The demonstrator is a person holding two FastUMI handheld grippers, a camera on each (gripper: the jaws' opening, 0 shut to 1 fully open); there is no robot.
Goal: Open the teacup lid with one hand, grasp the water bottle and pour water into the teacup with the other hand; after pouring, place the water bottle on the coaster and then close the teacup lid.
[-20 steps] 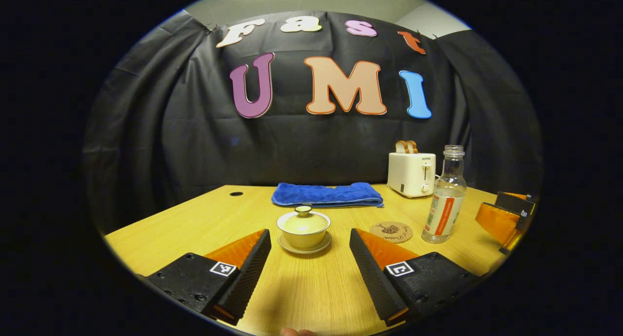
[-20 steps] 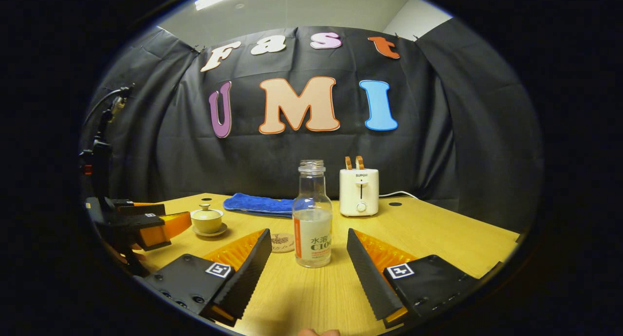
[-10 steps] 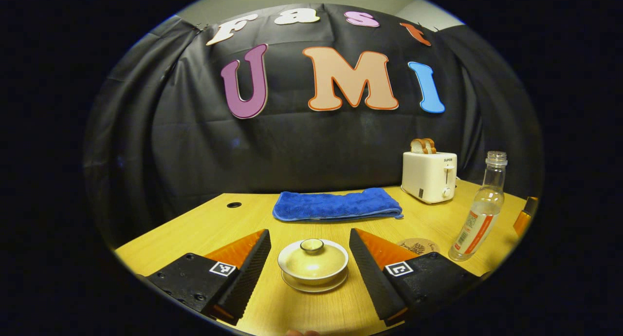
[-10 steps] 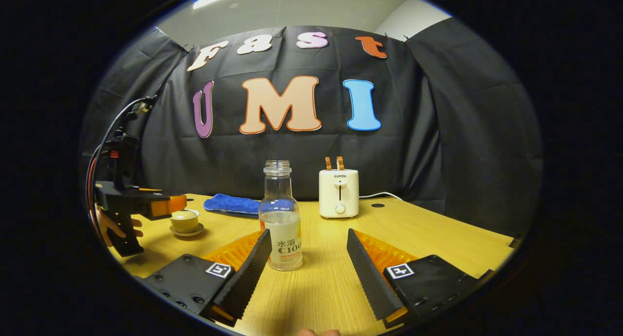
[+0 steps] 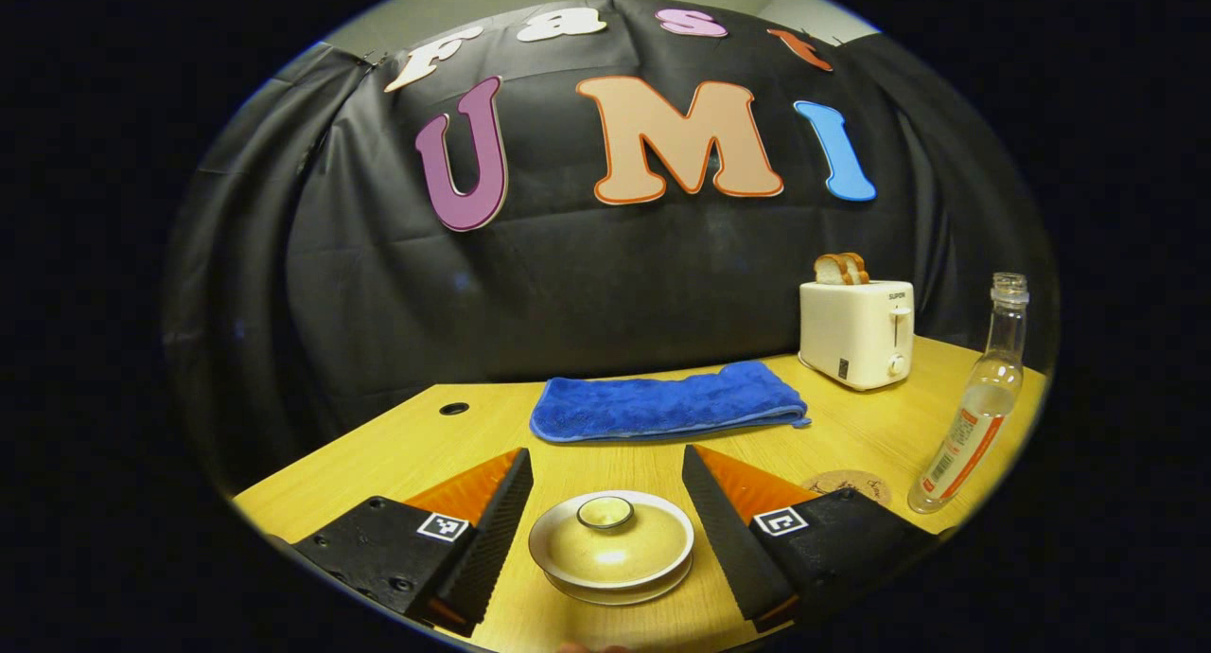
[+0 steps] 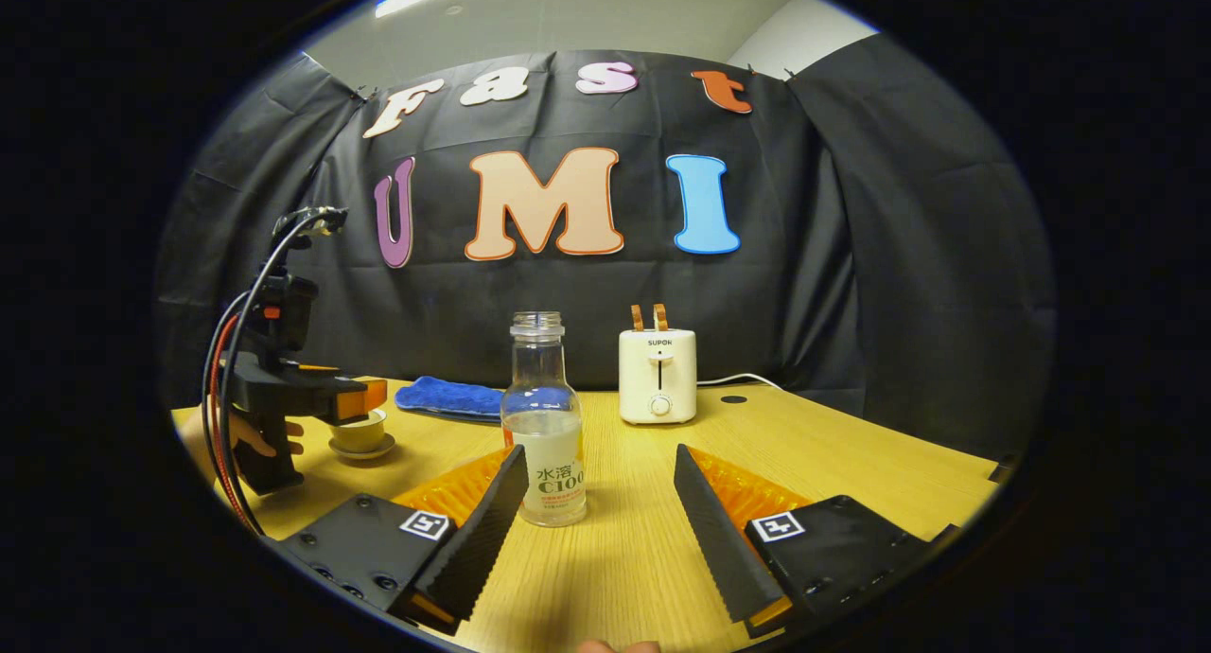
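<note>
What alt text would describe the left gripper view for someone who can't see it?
The hand-held gripper sits open around a lidded teacup on a wooden table. Behind lie a blue towel, a toaster, a coaster and an uncapped water bottle.

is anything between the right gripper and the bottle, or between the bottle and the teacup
Nothing visible. In the right gripper view the right gripper is open with the bottle just ahead, nearer its left finger, bare table between. Toward the teacup only the left gripper hovers over the lid; the coaster lies flat.
</note>
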